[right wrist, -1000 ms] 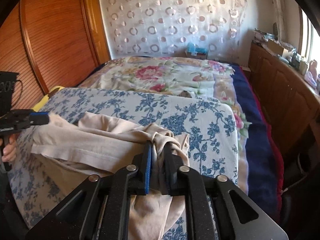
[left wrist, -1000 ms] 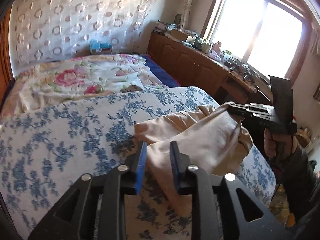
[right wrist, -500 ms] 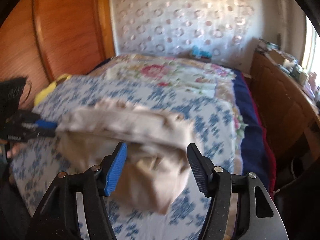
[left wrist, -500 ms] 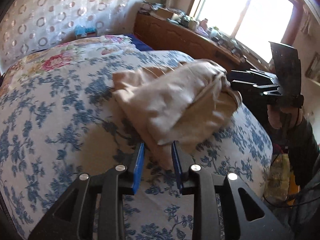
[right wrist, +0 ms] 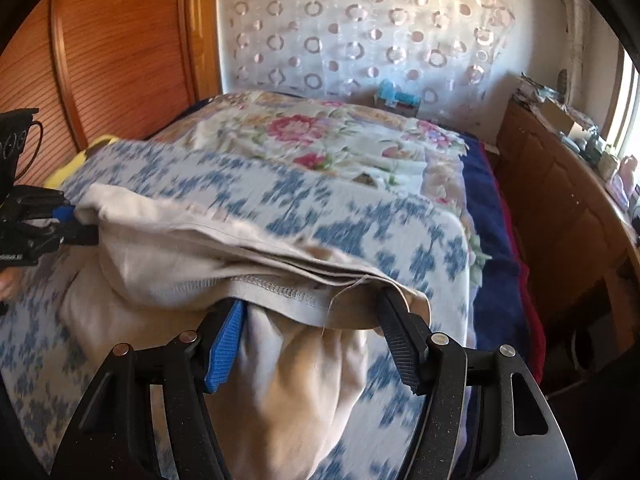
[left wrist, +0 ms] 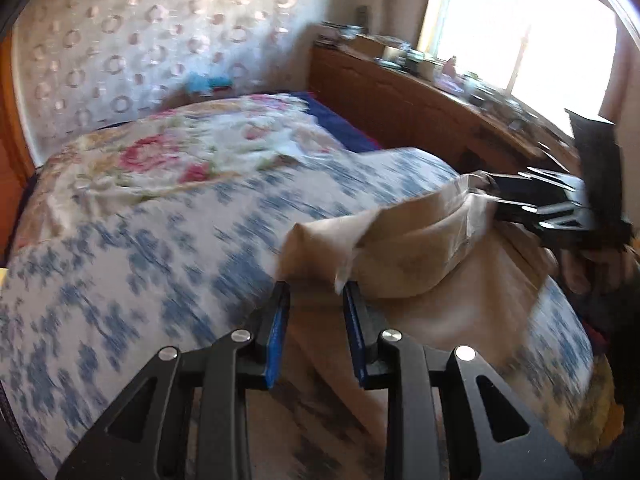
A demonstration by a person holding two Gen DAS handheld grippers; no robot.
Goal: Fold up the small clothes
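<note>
A beige garment (left wrist: 416,264) lies bunched on the blue-flowered bedcover (left wrist: 140,264). My left gripper (left wrist: 316,300) has its jaws partly apart around one corner of the cloth; whether they pinch it is unclear. In the right wrist view the garment (right wrist: 224,248) stretches from the left gripper (right wrist: 76,226) at the far left to my right gripper (right wrist: 312,312). The right jaws stand wide open, with the stitched hem draped over the fingertips. The right gripper also shows in the left wrist view (left wrist: 500,200), its tips at the cloth.
A floral quilt (right wrist: 320,140) covers the far half of the bed. A wooden cabinet (right wrist: 568,216) with clutter on top runs along the right under the window. A wooden headboard panel (right wrist: 112,60) stands at the left. A yellow item (right wrist: 80,160) lies by it.
The right gripper opened from shut on the garment a second ago. The garment was swung across the bed and now hangs stretched between both grippers. Both views are motion-blurred.
</note>
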